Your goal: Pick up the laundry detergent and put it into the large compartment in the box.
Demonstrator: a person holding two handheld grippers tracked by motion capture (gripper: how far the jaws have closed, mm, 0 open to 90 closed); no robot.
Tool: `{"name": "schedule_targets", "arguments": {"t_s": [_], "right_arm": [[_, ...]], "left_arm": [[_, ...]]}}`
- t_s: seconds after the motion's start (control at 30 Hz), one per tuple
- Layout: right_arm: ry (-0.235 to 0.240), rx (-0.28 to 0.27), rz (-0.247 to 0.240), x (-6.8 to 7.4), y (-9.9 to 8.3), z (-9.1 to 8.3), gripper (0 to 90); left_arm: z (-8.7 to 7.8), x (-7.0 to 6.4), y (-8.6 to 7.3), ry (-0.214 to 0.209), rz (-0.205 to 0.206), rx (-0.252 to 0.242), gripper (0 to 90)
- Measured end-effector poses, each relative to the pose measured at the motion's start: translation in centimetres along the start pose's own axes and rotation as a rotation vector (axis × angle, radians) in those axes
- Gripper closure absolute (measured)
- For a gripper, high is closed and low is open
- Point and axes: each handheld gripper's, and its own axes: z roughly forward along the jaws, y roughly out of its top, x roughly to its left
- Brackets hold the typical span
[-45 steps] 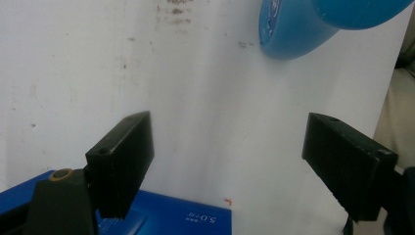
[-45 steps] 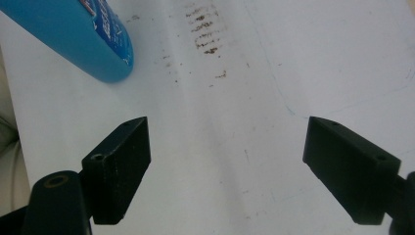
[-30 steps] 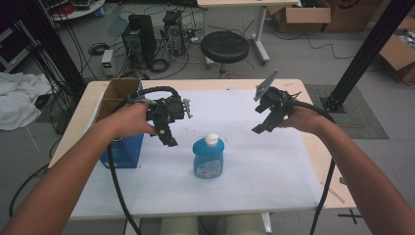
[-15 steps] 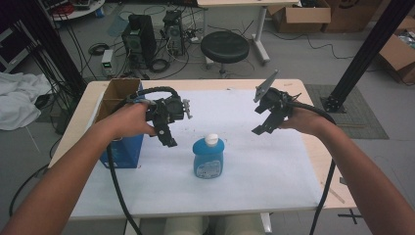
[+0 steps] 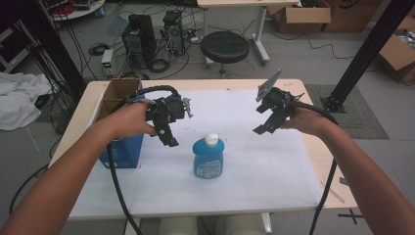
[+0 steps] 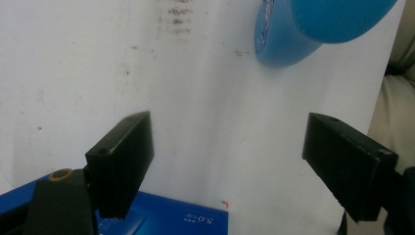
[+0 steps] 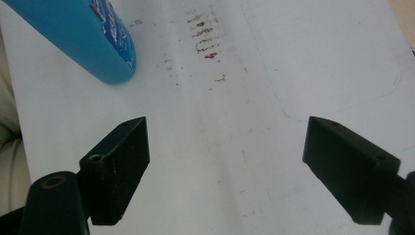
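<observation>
Both grippers, left (image 5: pixel 169 134) and right (image 5: pixel 264 125), are held wide-jawed and empty above the bench (image 5: pixel 293 161), flanking the bottle (image 5: pixel 208 157).

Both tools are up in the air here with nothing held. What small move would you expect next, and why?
Probably the left tool lowers toward the blue bottle. Its jaws stand wide open and empty, and the bottle stands upright on the white sheet just beside it, nearer than to the right tool, which is also open.

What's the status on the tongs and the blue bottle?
Left tongs open, right tongs open, both empty above table. Blue bottle upright between them, untouched. Blue box by left hand; path clear.
</observation>
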Motion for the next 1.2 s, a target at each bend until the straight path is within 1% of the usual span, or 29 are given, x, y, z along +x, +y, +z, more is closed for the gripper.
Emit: {"name": "schedule_targets", "arguments": {"t_s": [0.1,0.13,0.27,0.5,0.7,0.87,1.0,1.13,1.17,1.2], "right_arm": [[0.003,-0.001,-0.005,0.2,0.0,0.1,17.1],[0.002,-0.001,-0.010,0.2,0.0,0.2,17.1],[0.006,-0.002,-0.005,0.2,0.0,0.3,17.0],[0.009,-0.003,-0.012,0.3,-0.1,0.3,17.0],[0.009,-0.007,-0.017,0.4,0.0,0.3,16.9],[0.005,-0.014,-0.023,0.5,0.1,0.3,17.0],[0.007,-0.008,-0.023,0.5,0.1,0.4,17.0],[0.006,-0.006,-0.024,0.4,0.1,0.4,16.8],[0.006,-0.007,-0.023,0.4,0.1,0.4,16.8],[0.008,-0.008,-0.022,0.4,0.1,0.3,16.8]], "left_arm": [[-0.3,-0.3,0.3,-0.007,0.004,-0.015,19.8],[-0.4,-0.4,0.5,-0.015,0.010,-0.020,19.7],[-0.9,-0.8,1.2,-0.026,0.027,-0.048,19.5],[-1.5,-2.0,2.5,-0.026,0.076,-0.044,19.5],[-1.8,-2.9,3.3,-0.025,0.104,-0.065,19.4],[-1.8,-3.3,3.9,-0.031,0.116,-0.071,19.4],[-1.7,-3.6,4.3,-0.038,0.124,-0.076,19.4],[-1.3,-4.0,4.9,-0.046,0.134,-0.062,19.4],[-1.2,-4.0,5.0,-0.045,0.142,-0.058,19.4],[-1.1,-4.1,5.1,-0.049,0.140,-0.053,19.4]]}}
